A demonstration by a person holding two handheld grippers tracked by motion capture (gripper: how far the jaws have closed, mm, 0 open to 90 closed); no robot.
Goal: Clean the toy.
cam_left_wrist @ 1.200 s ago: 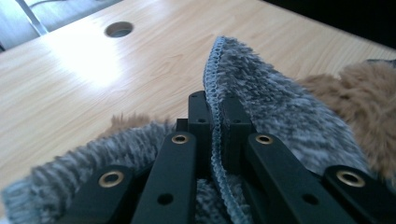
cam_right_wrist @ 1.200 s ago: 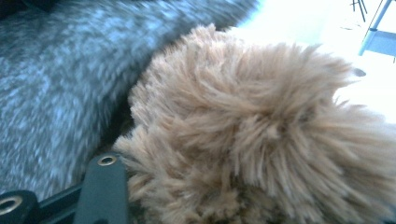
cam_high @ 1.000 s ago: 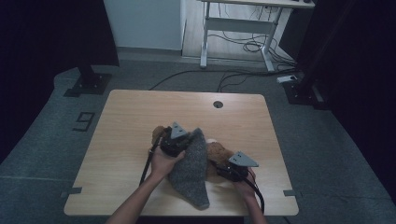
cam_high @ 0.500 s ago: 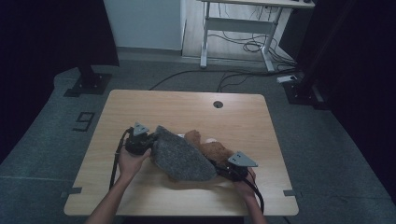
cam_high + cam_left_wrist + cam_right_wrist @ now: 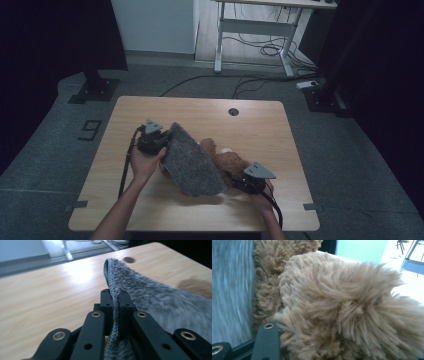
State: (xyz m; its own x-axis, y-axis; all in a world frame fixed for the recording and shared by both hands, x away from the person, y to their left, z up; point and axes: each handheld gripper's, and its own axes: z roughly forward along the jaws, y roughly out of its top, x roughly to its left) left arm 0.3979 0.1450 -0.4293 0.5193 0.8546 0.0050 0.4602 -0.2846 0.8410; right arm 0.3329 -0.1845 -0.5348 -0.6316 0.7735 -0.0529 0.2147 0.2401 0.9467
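A grey felt cloth [image 5: 192, 162] slants across the table's middle, raised at its left edge. My left gripper [image 5: 159, 142] is shut on that stitched edge [image 5: 113, 297], the hem pinched between the two black jaws [image 5: 115, 307]. A brown plush toy [image 5: 227, 161] lies partly under the cloth on the right. Its fur [image 5: 347, 305] crowds the right gripper view, with the grey cloth [image 5: 232, 290] at the left. My right gripper [image 5: 239, 178] sits at the toy's near-right side, jaws spread around the fur and closed on it. Fur hides its fingertips [image 5: 265, 340].
The light wooden table [image 5: 150, 210] has a round cable hole [image 5: 233, 111] near its far edge. Bare tabletop [image 5: 45, 290] stretches left of the cloth. Beyond the table stand a white desk frame [image 5: 252, 30] with loose cables and dark stand bases on the grey floor.
My left gripper has carried the cloth's edge leftward, away from over the toy, so the cloth now stretches out and more plush shows. The right gripper has stayed put.
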